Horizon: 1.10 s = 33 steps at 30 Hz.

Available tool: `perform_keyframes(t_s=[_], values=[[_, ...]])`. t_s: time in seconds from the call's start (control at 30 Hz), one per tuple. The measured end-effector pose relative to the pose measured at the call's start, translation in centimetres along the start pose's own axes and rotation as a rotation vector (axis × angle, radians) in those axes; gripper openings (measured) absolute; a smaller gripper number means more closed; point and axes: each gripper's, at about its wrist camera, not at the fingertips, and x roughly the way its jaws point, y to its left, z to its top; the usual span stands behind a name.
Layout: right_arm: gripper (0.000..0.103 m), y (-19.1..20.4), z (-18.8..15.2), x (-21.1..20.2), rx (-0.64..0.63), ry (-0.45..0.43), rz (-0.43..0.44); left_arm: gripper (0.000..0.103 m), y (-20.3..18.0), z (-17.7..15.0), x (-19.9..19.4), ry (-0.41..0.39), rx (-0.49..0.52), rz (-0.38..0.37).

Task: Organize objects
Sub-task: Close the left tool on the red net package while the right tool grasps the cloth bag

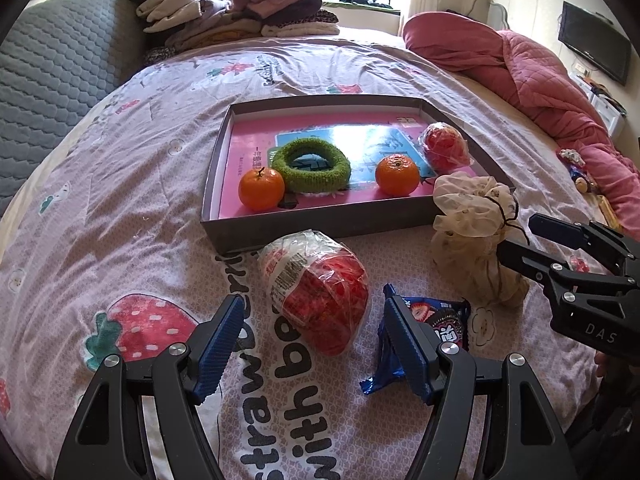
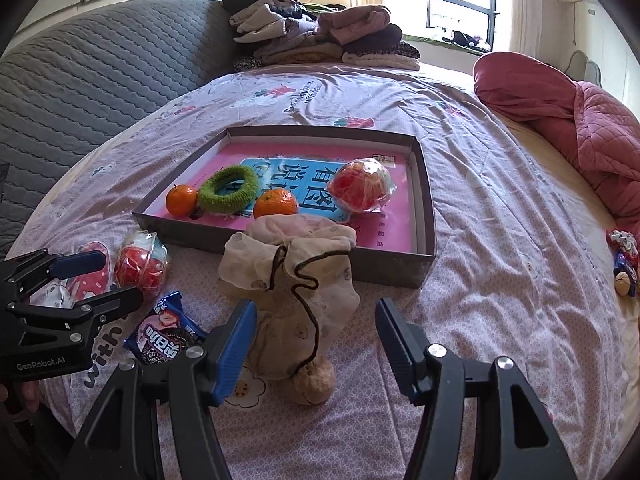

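A red snack packet in clear wrap (image 1: 320,288) lies on the bedsheet between the fingers of my left gripper (image 1: 312,300). The blue pads stand apart from it, so the gripper is open. A blue cookie packet (image 1: 444,320) lies just right of the right finger. My right gripper (image 2: 316,304) is open around a beige drawstring cloth bag (image 2: 280,248), and its right pad is clear of the cloth. Behind both sits a grey tray (image 1: 280,224) with a pink liner. It holds two oranges (image 1: 261,189), a green knitted ring (image 1: 311,164) and another red packet (image 1: 446,146).
Folded clothes (image 1: 240,12) are piled at the far end of the bed. A pink quilt (image 1: 520,64) is bunched along the right side, with small toys (image 2: 624,264) beside it. A grey quilted headboard (image 1: 52,72) rises on the left.
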Motion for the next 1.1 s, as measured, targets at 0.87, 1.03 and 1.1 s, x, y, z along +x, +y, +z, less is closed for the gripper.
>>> perform_keyframes(t_s=[0.87,1.03,1.1], values=[[0.061,0.0,0.3,2.4,0.033,0.026,0.016,0.074,0.7,0.6,2.9,0.024,-0.027,0.02],[0.061,-0.1,0.7,2.7,0.053,0.024,0.045,0.074,0.9,0.7,3.3,0.026,-0.039,0.022],[0.061,-0.1,0.8,2.9,0.062,0.023,0.05,0.074,1.1,0.9,3.6,0.026,-0.041,0.026]])
